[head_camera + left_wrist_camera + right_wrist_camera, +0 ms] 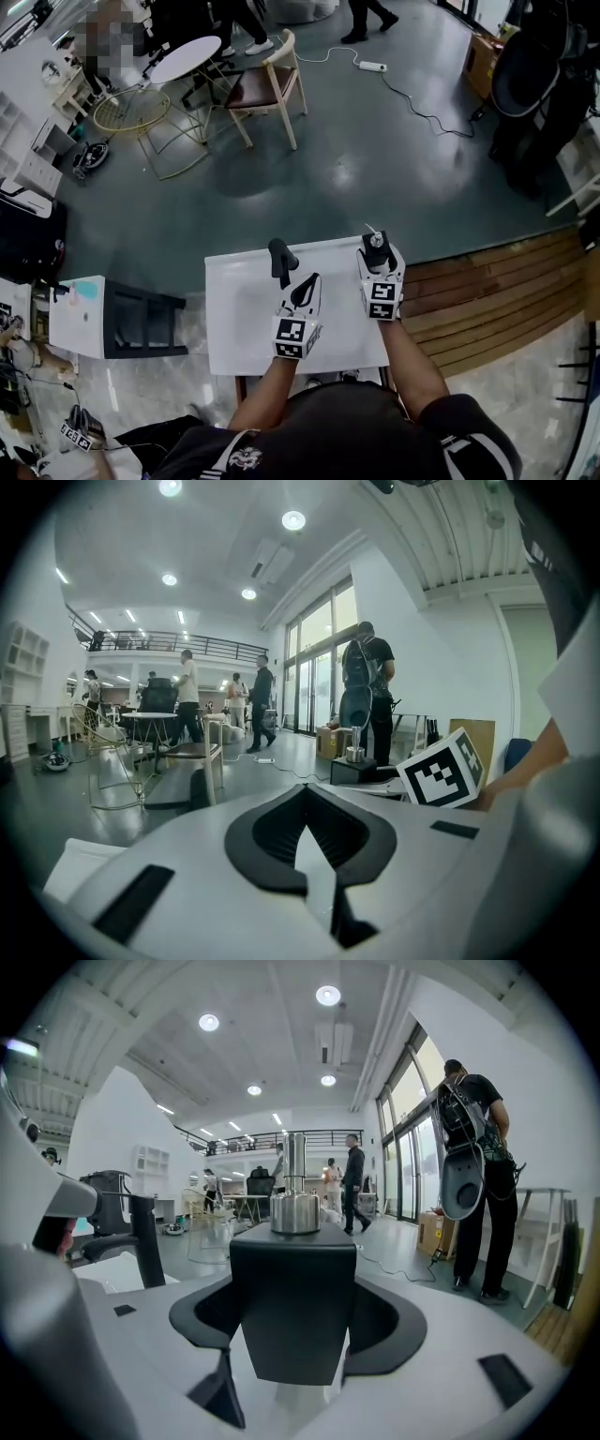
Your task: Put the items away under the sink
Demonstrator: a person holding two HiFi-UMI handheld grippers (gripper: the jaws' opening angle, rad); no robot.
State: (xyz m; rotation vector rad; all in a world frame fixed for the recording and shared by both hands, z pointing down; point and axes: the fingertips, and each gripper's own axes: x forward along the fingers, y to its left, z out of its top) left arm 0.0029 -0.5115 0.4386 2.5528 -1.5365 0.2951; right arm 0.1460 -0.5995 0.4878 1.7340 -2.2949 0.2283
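Note:
A black block-shaped dispenser with a silver metal top (293,1288) stands between the jaws of my right gripper (293,1274), which is shut on it. In the head view that right gripper (380,265) holds the dispenser (376,242) over the far right corner of the white counter (244,323). My left gripper (307,284) hovers over the middle of the counter, its jaws meeting at a point with nothing in them; the left gripper view shows the same shut left gripper (305,799). A black faucet (281,259) stands just left of it.
Beyond the counter lies grey floor with a wooden chair (267,89), a round white table (186,58) and a power strip on a cable (373,67). A dark stool (141,321) stands left of the counter, wooden decking (487,291) to its right. A person with a backpack (473,1147) stands nearby.

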